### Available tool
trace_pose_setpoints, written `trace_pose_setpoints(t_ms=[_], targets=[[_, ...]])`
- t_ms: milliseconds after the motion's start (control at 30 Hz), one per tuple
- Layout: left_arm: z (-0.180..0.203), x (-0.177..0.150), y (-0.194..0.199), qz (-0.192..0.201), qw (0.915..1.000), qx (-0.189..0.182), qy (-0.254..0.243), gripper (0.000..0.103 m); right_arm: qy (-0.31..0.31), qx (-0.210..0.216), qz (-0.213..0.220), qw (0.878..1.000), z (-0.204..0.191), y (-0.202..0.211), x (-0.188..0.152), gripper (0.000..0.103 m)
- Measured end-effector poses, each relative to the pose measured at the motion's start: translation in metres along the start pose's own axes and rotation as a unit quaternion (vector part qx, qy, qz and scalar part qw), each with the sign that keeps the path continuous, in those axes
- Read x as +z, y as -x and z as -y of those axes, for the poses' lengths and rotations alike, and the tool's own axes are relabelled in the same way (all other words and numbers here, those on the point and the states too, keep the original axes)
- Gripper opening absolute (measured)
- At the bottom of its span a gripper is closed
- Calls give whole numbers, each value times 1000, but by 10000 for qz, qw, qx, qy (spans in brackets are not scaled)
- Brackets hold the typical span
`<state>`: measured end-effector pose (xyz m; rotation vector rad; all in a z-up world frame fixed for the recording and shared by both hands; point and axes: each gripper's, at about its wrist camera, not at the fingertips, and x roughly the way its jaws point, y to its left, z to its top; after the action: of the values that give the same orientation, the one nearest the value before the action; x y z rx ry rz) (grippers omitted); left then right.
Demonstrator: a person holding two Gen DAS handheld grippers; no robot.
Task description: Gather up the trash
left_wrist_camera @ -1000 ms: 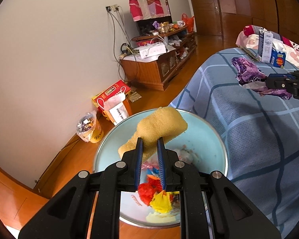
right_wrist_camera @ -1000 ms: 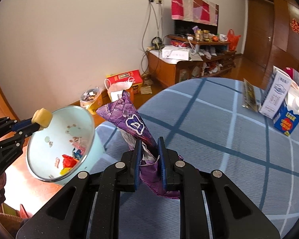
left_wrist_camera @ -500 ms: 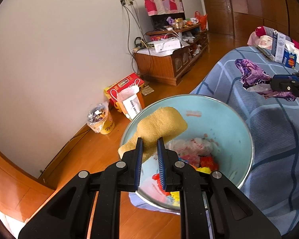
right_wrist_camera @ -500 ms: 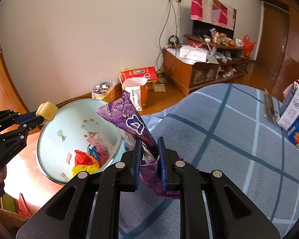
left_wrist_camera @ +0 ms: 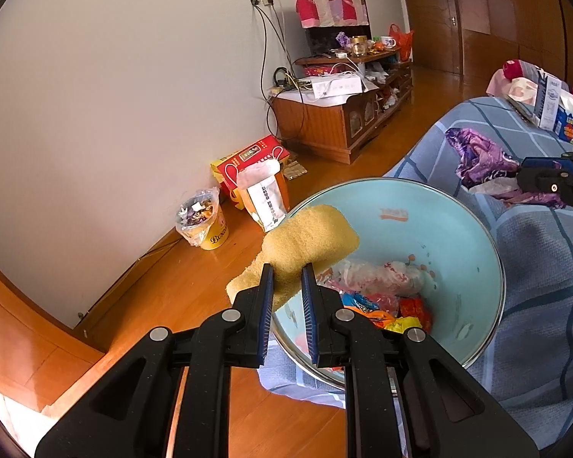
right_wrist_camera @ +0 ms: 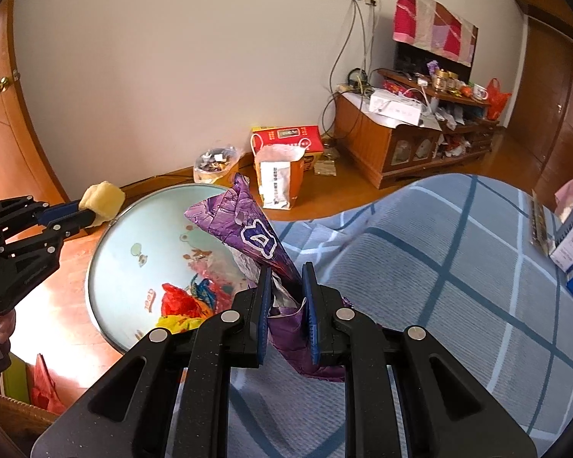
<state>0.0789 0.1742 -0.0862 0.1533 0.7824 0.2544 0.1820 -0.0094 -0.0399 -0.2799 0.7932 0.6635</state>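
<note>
Blue plaid bedding (right_wrist_camera: 458,267) is filling the right of both views, wooden floor lying left. Compared with a second ago, the pale blue basin (left_wrist_camera: 458,229) is tipping further toward the bed, its trash (left_wrist_camera: 378,297) sliding nearer. The left gripper (left_wrist_camera: 286,278) is clamping the basin's yellow sponge (left_wrist_camera: 309,240); the right gripper (right_wrist_camera: 286,282) is pinching the purple wrapper (right_wrist_camera: 248,225) beside the rim. Only the right view is showing a cardboard box (right_wrist_camera: 15,416) near left.

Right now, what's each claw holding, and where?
Left claw: yellow sponge on the basin rim, pinched at its near end. Right claw: purple wrapper, by its crumpled lower end.
</note>
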Motion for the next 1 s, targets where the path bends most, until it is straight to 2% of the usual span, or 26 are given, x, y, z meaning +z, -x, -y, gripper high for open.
trace_pose_setpoints(t_ms=[167, 200, 233, 267, 400, 467, 500, 600, 667, 1000], targets=[[-2, 0, 1, 17, 9999, -23, 100, 21, 87, 153, 3, 9998, -9, -3, 5, 19], [-3, -1, 2, 36, 9999, -24, 145, 22, 77, 233, 30, 9997, -11, -3, 6, 25], [-3, 0, 3, 51, 9998, -37, 163, 29, 52, 306, 55, 9995, -12, -4, 6, 38], [-3, 0, 3, 69, 9998, -44, 169, 32, 15, 367, 75, 9993, -12, -4, 7, 43], [-2, 0, 8, 142, 9996, -129, 196, 36, -106, 435, 88, 9990, -10, -6, 8, 46], [-1, 1, 11, 196, 9995, -128, 225, 54, -184, 452, 96, 9988, -8, -5, 7, 49], [-1, 1, 13, 222, 9994, -128, 244, 56, -228, 446, 121, 9987, -6, -3, 7, 50], [1, 1, 20, 289, 9991, -192, 259, 60, -326, 379, 240, 9985, -1, 9, 4, 54], [2, 2, 31, 439, 9982, -195, 345, 77, -324, 259, 362, 9985, 1, 21, 1, 58], [2, 17, 78, 1016, 9931, -260, 522, 85, -292, -385, 1088, 9929, 5, 93, -18, 66]])
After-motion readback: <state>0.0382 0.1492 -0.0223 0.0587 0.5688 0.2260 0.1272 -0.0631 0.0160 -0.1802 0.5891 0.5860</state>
